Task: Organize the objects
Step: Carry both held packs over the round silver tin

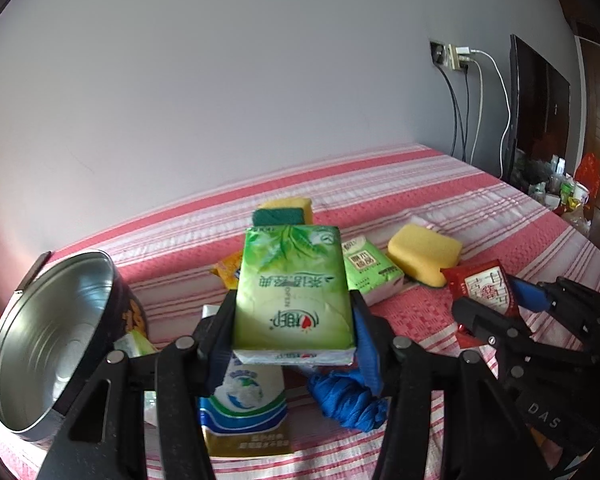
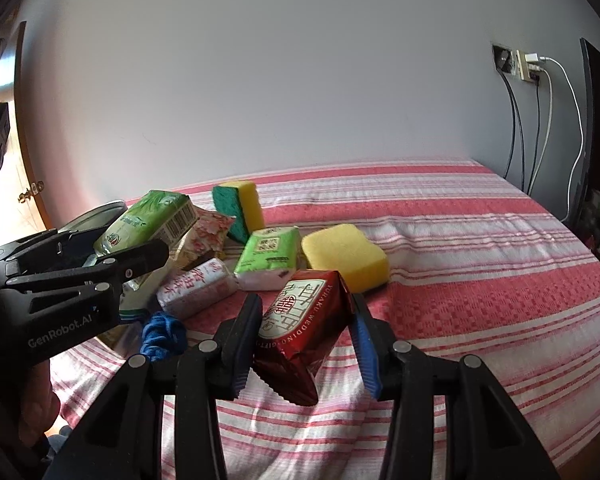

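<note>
Both our grippers loaded over the striped bedspread [image 1: 440,184].

Left wrist view: our left gripper [image 1: 294,304] clamps a green tissue pack [image 1: 294,292], leaf print, lettering upside down, flat between the fingers; a steel tin [image 1: 48,340] lies open left of them, a blue cord bundle [image 1: 346,400] below. Right wrist view: our right gripper [image 2: 306,328] pinches a glossy red gift packet [image 2: 300,332], tilted; only here we see a pink floral pack [image 2: 198,290] beyond the left finger, and a yellow sponge [image 2: 346,256] just past the packet.
</note>
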A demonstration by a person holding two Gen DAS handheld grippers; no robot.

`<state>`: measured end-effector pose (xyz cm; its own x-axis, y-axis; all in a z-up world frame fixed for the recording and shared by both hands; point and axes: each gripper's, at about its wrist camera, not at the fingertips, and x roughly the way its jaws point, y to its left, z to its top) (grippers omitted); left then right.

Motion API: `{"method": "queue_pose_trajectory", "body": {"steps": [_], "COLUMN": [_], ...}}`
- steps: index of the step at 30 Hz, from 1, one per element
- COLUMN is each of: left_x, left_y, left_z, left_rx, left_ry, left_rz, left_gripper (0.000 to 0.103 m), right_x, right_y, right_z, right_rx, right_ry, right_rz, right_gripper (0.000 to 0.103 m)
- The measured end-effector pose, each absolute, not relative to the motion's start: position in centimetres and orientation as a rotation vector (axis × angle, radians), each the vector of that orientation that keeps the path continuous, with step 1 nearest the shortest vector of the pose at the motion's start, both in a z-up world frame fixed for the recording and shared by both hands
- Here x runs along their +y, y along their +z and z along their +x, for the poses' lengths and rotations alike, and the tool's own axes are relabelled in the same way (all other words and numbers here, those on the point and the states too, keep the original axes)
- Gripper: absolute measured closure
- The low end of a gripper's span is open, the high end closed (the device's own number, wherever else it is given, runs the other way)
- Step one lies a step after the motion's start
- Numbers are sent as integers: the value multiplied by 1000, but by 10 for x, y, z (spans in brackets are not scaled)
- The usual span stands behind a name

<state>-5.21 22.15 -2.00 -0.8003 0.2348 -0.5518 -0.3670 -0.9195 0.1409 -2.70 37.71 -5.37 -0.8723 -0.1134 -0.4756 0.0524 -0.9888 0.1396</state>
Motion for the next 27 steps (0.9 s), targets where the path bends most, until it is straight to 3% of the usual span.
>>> {"method": "queue_pose_trajectory", "body": {"steps": [27], "left_x": [100], "left_y": [10], "left_z": [-48], "left_rx": [156], "left_ry": [2936], "left_rz": [-686], "left_gripper": [51], "right_x": [291], "right_y": [15], "right_z": [-34], "right_rx": [-78], "right_ry": [-2783], "right_rz": [535], "right_gripper": [57]}}
